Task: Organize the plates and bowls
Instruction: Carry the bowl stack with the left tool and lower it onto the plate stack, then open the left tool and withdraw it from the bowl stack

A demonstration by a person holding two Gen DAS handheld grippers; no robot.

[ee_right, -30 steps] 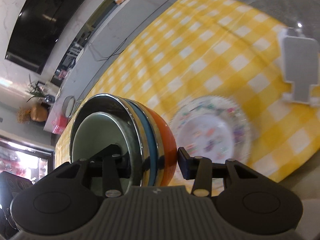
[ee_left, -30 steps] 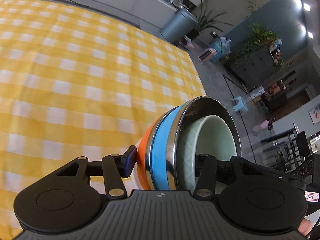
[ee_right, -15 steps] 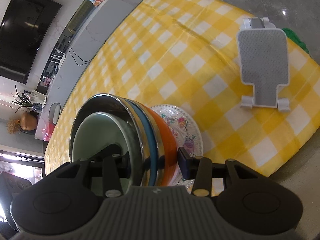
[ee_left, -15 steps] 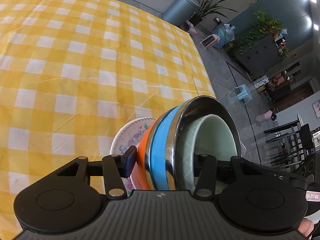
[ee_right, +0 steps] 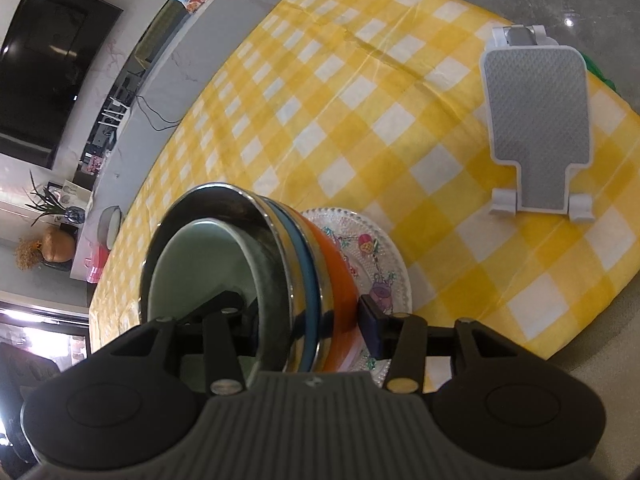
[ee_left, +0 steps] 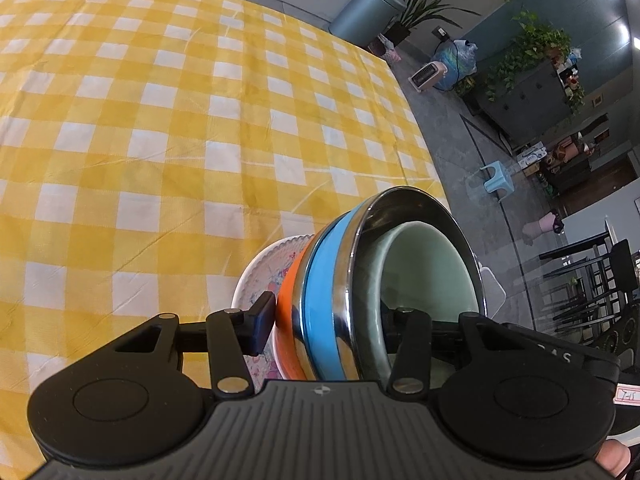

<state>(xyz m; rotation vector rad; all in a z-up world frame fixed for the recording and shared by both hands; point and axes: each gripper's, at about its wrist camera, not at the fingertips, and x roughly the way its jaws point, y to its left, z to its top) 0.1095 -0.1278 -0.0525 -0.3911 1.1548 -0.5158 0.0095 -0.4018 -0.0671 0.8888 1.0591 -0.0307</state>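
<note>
A nested stack of bowls (ee_left: pixel 340 288) (orange outermost, then blue, steel, pale green innermost) is held on its side between both grippers. My left gripper (ee_left: pixel 328 320) is shut on the stack, one finger inside the green bowl, one against the orange bowl. My right gripper (ee_right: pixel 304 316) is shut on the same stack of bowls (ee_right: pixel 280 272) from the other side. A floral glass plate (ee_right: pixel 372 256) lies on the yellow checked cloth directly under the stack; it also shows in the left wrist view (ee_left: pixel 264 272).
A grey and white phone stand (ee_right: pixel 536 120) lies on the cloth (ee_right: pixel 360 120) to the right of the plate. The table's near edge (ee_right: pixel 580 344) is close behind the plate. In the left wrist view the cloth (ee_left: pixel 160 120) stretches far to the left.
Both grippers carried the stack of bowls over the table until the floral plate came under it, and lowered it closer. The grip on the stack is unchanged.
</note>
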